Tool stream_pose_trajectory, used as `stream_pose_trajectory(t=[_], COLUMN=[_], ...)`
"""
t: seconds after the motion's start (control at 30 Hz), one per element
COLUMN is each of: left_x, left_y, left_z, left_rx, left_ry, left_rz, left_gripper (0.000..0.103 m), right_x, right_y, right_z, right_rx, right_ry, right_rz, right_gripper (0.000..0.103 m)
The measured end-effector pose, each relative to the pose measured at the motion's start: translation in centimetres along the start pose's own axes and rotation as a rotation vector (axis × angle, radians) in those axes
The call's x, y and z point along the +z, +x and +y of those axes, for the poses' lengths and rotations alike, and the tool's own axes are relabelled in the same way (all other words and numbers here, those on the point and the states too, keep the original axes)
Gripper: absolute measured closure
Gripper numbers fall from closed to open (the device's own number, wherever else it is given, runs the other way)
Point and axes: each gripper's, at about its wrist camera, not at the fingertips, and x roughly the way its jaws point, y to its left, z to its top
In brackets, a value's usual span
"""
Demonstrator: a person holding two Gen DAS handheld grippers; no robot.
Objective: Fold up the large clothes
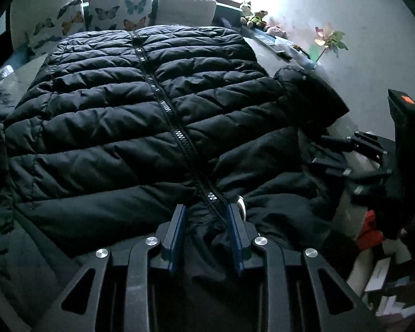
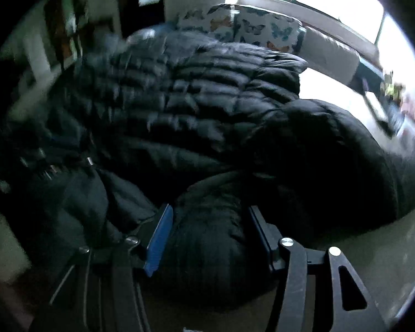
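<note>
A black quilted puffer jacket (image 1: 141,116) lies front up on a pale surface, its zipper running up the middle. My left gripper (image 1: 207,213) is shut on the jacket's near edge at the zipper, fabric bunched between its blue pads (image 1: 177,232). The right gripper's body (image 1: 373,163) shows at the right edge of the left wrist view, next to the jacket's folded sleeve (image 1: 310,94). In the right wrist view, blurred, my right gripper (image 2: 207,215) has a thick roll of the jacket (image 2: 207,254) between its fingers; the sleeve (image 2: 332,149) lies to the right.
Butterfly-print cushions (image 1: 119,11) and a plain cushion (image 1: 186,9) stand at the far end under a bright window. Soft toys (image 1: 253,15) and a paper pinwheel (image 1: 330,40) sit along the right wall. Boxes and a red item (image 1: 369,229) lie at the lower right.
</note>
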Motion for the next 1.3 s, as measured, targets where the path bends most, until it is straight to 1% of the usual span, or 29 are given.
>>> stream_pose_trajectory(t=[0.03, 0.1, 0.17, 0.2, 0.27, 0.3, 0.37, 0.47, 0.53, 0.6, 0.73, 0.87, 0.9, 0.97, 1.0, 1.03, 1.07, 1.1, 1.13, 1.17, 1.23, 1.27, 1.3], left_x=[0.2, 0.7, 1.0, 1.1, 1.2, 1.5, 1.9, 2.6, 3.3, 3.8, 4.5, 4.4, 4.4, 4.4, 4.4, 4.4, 4.5, 4.5, 4.6, 4.6, 4.8, 4.9, 5.1], left_y=[-0.4, -1.2, -1.9, -2.3, -3.4, -3.6, -4.3, -5.2, -5.4, -5.5, -4.9, -4.1, -3.8, -3.4, -3.1, -2.8, -2.5, -2.2, -1.9, -1.7, -1.3, -1.3, -1.2], left_z=[0.2, 0.4, 0.3, 0.2, 0.1, 0.0, -0.2, -0.5, -0.5, -0.3, -0.2, -0.5, -0.5, -0.3, -0.2, 0.0, 0.1, 0.3, 0.4, 0.5, 0.7, 0.7, 0.6], left_rx=[-0.003, -0.008, -0.009, -0.004, 0.012, 0.019, 0.022, 0.035, 0.036, 0.022, 0.024, 0.038, 0.041, 0.044, 0.045, 0.046, 0.049, 0.05, 0.049, 0.048, 0.055, 0.056, 0.056], left_ry=[0.001, 0.004, 0.01, 0.014, 0.025, 0.027, 0.031, 0.044, 0.033, 0.012, -0.008, 0.0, 0.0, -0.007, -0.014, -0.02, -0.026, -0.033, -0.041, -0.046, -0.048, -0.047, -0.044], left_rz=[0.009, 0.021, 0.033, 0.034, 0.023, 0.022, 0.015, -0.008, -0.019, -0.018, -0.003, 0.015, 0.019, 0.031, 0.039, 0.046, 0.05, 0.054, 0.059, 0.064, 0.07, 0.072, 0.073], left_gripper=[0.072, 0.071, 0.071, 0.071, 0.07, 0.069, 0.069, 0.069, 0.069, 0.069, 0.069, 0.069, 0.069, 0.069, 0.069, 0.069, 0.069, 0.069, 0.069, 0.069, 0.069, 0.069, 0.069], right_x=[0.2, 0.4, 0.5, 0.3, -0.1, -0.3, -1.0, -2.4, -3.2, -3.8, -4.0, -4.0, -4.3, -4.2, -4.3, -4.2, -4.0, -3.9, -3.7, -3.7, -3.5, -3.2, -2.6], right_y=[-1.0, -2.8, -4.7, -5.1, -6.2, -6.4, -6.4, -5.6, -4.6, -3.7, -1.5, 0.5, 0.7, 0.4, 0.5, 0.6, 0.9, 1.0, 1.2, 1.4, 1.2, 0.7, -0.6], right_z=[-1.1, -3.6, -7.4, -8.6, -13.0, -14.6, -19.3, -24.7, -27.7, -29.7, -31.7, -33.5, -33.7, -33.9, -34.1, -34.3, -34.4, -34.6, -34.7, -35.0, -35.8, -36.2, -36.6], right_rx=[0.014, 0.011, -0.014, -0.022, -0.077, -0.096, -0.137, -0.169, -0.151, -0.125, -0.152, -0.179, -0.179, -0.18, -0.183, -0.178, -0.178, -0.187, -0.19, -0.188, -0.184, -0.189, -0.194], right_ry=[0.04, 0.107, 0.209, 0.244, 0.36, 0.406, 0.541, 0.716, 0.829, 0.907, 0.956, 0.989, 0.999, 0.992, 0.992, 0.996, 1.004, 1.009, 1.015, 1.025, 1.052, 1.058, 1.055], right_rz=[-0.018, -0.049, -0.077, -0.083, -0.102, -0.106, -0.107, -0.1, -0.106, -0.111, -0.099, -0.091, -0.095, -0.131, -0.142, -0.154, -0.162, -0.164, -0.166, -0.168, -0.174, -0.185, -0.219], right_gripper=[0.043, 0.043, 0.043, 0.043, 0.043, 0.043, 0.043, 0.043, 0.043, 0.043, 0.043, 0.043, 0.043, 0.043, 0.047, 0.054, 0.058, 0.067, 0.082, 0.088, 0.094, 0.094, 0.094])
